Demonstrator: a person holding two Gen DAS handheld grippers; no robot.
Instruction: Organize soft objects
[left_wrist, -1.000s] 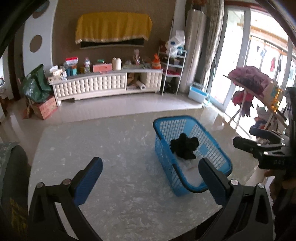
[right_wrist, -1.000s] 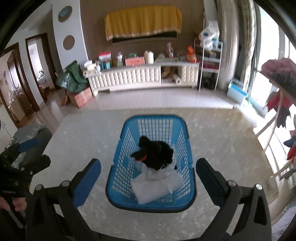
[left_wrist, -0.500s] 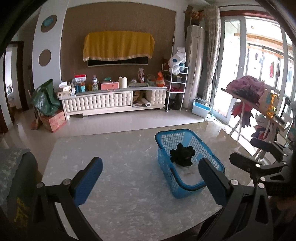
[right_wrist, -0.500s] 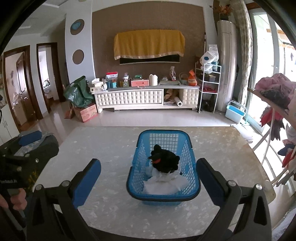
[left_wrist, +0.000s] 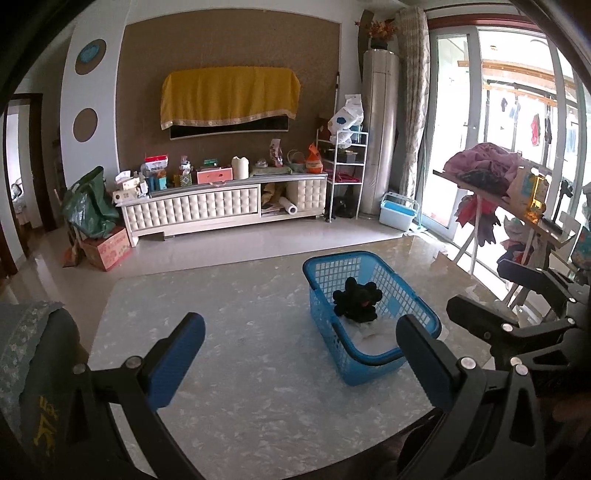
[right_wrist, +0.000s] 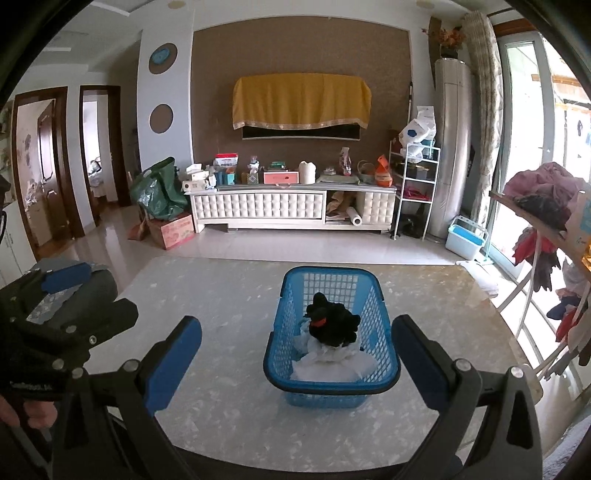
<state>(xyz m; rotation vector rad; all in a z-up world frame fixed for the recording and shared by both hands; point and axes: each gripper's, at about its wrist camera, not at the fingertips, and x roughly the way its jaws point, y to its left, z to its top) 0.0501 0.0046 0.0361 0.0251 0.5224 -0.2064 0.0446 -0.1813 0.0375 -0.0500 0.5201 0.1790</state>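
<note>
A blue plastic basket (right_wrist: 378, 295) stands on the marble table (right_wrist: 229, 295). Inside it a black plush toy (right_wrist: 332, 323) lies on a white soft item (right_wrist: 332, 363). The basket (left_wrist: 321, 286) with the black toy (left_wrist: 356, 302) also shows at the right in the left wrist view. My right gripper (right_wrist: 295, 362) is open and empty, held back from the near end of the basket. My left gripper (left_wrist: 301, 363) is open and empty, left of the basket and well above the table (left_wrist: 221, 314). Each gripper shows at the edge of the other's view.
A grey-green cushion (left_wrist: 26, 354) sits at the table's left edge. A drying rack with clothes (right_wrist: 543, 206) stands to the right of the table. A white TV cabinet (right_wrist: 291, 206) lines the far wall across open floor.
Both grippers have drawn back and up from the basket, which looks smaller and farther now. Both stay open and empty. The toy and white item have not moved.
</note>
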